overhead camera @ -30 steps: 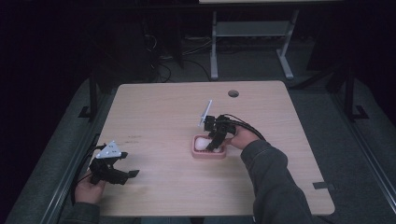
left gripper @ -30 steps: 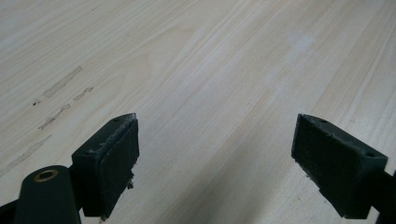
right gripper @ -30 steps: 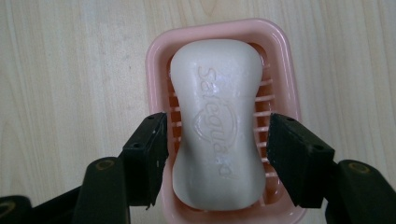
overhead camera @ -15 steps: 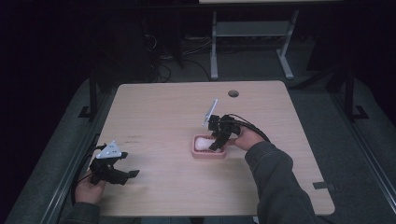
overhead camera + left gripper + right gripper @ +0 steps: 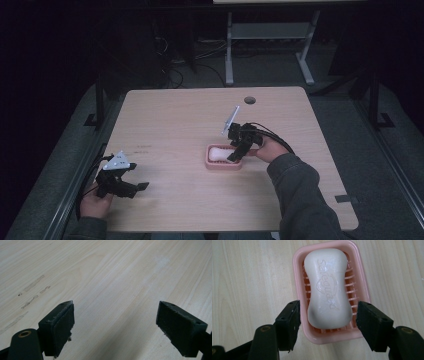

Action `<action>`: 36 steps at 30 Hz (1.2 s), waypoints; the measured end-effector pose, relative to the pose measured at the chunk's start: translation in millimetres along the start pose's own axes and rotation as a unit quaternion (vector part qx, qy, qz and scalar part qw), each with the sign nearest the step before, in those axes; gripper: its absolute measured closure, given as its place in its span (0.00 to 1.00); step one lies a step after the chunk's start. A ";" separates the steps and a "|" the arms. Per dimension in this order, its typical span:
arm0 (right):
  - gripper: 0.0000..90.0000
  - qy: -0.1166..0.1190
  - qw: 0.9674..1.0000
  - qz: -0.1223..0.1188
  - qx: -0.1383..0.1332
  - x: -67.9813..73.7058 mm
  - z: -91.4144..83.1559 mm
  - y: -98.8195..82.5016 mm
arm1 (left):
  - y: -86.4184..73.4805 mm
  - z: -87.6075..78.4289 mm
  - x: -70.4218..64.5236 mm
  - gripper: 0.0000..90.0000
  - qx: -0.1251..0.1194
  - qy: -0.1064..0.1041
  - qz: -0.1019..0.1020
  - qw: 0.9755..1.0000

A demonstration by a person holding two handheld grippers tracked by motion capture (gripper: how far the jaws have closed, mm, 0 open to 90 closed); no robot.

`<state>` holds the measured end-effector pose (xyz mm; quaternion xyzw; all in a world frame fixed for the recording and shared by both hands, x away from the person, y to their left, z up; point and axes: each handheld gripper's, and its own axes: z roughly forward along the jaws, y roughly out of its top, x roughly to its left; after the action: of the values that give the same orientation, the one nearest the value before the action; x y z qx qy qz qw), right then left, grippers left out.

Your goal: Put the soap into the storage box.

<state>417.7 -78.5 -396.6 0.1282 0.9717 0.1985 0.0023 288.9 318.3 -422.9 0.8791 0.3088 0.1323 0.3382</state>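
Note:
A white bar of soap lies in a pink slotted soap dish near the middle of the wooden table. My right gripper hovers open over the near end of the dish, one jaw on each long side, with the soap's end between them. In the high view the soap and dish sit just left of the right gripper. My left gripper is at the table's front left corner. It is open over bare wood, holding nothing.
A round cable hole is in the table's back edge. Beyond it stands a metal desk frame with cables on the dark floor. Faint scuff marks mark the wood ahead of the left gripper.
The right gripper has shifted a little to the right and nearer over the dish. The left gripper has stayed put.

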 end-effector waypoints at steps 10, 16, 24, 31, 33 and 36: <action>0.38 -0.006 1.000 0.000 -0.008 3.3 -8.7 -5.6 | -0.1 0.2 -0.3 0.17 0.000 -0.001 0.001 1.000; 0.38 -0.009 1.000 0.000 -0.007 4.8 -12.0 -8.8 | 0.0 -0.9 -0.5 0.17 -0.002 0.000 0.002 1.000; 0.37 -0.016 1.000 0.000 -0.006 8.5 -17.8 -12.7 | 0.0 -1.0 -0.5 0.17 -0.002 0.000 0.003 1.000; 0.37 -0.016 1.000 0.003 -0.010 10.6 -21.0 -18.7 | 0.2 -0.7 -0.8 0.17 -0.001 0.000 0.003 1.000; 0.37 -0.016 1.000 0.004 -0.012 11.0 -21.6 -21.5 | 0.1 -0.6 -0.7 0.17 -0.001 0.000 0.003 1.000; 0.37 -0.016 1.000 0.008 -0.012 11.7 -22.2 -25.1 | 0.1 -0.4 -0.9 0.17 -0.001 0.000 0.002 1.000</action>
<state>398.9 -106.4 -385.3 0.1393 0.9680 0.2081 0.0177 288.1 317.9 -422.7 0.8794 0.3067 0.1336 0.3388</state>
